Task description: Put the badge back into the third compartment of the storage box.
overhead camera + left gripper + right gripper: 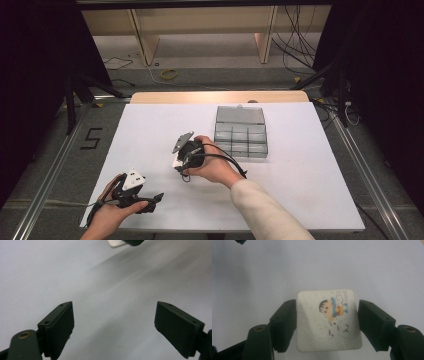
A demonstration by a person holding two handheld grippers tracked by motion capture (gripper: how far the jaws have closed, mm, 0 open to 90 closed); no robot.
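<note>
A white sheet covered the pale wooden table, matte and smooth; around it lay grey floor with a black "5" taped at the left, loose cables and a pale wooden frame behind, dark curtains on both sides; a clear plastic compartment box, its lid standing open at the back, stood on the sheet's right half, its contents too faint to make out. The right gripper, black with a grey three-cornered plate, was held near the sheet's middle, just left of the box; its jaws pressed the two side edges of a flat, white, rounded-corner square tile printed with a cartoon child, gripping it above the sheet; the tile's surface looked scuffed and speckled, its printed marks too blurred to read. The left gripper sat near the sheet's front left corner; its jaws stood wide apart with bare sheet between them; its hand was cut off by the bottom edge.
</note>
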